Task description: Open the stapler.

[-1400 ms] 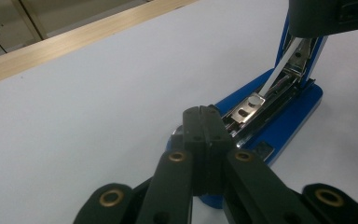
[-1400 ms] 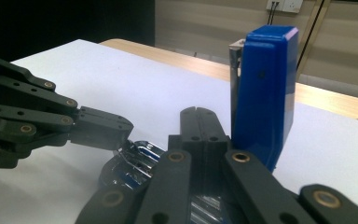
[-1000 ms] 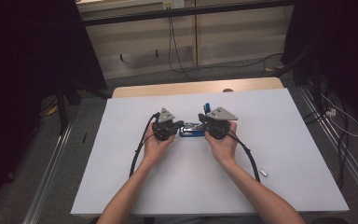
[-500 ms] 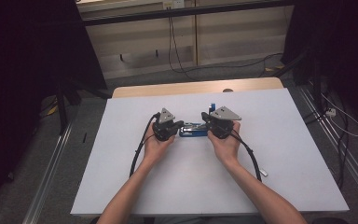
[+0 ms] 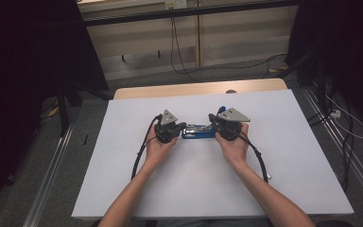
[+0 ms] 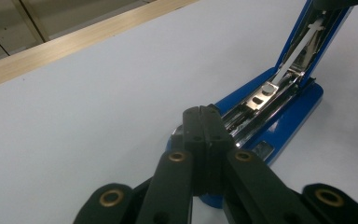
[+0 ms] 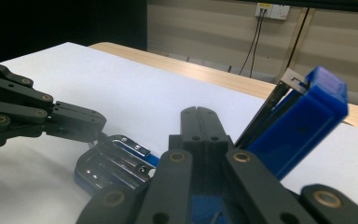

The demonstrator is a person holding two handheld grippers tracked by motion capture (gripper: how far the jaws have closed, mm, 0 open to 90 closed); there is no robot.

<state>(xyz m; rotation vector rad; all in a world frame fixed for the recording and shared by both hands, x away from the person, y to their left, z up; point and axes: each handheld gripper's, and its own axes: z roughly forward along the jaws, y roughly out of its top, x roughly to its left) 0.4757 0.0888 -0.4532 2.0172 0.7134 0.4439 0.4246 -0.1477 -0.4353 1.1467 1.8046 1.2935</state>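
Left tool (image 5: 183,126), pressed together, is set on blue stapler (image 5: 198,132) base at 9 o'clock, presumably steadying it; right tool (image 5: 212,124), likewise pressed together, props lid open at 3 o'clock.

The person's arms are bare, with no sleeves on them. Each hand has a black tool. The left tongs (image 5: 185,126) have a chunky black body with a small grey three-cornered plate (image 5: 168,116) on top. The right tongs (image 5: 211,120) have a bigger grey three-cornered plate (image 5: 233,115). A thin black cable (image 5: 144,146) loops away from the left tool, and another black cable (image 5: 256,155) with a small white end trails from the right one. Up close, each tool has flat black bars that meet two long black jaws. Round brass rings (image 6: 112,197) sit in the bars, and little screws (image 7: 196,138) sit in the jaws.
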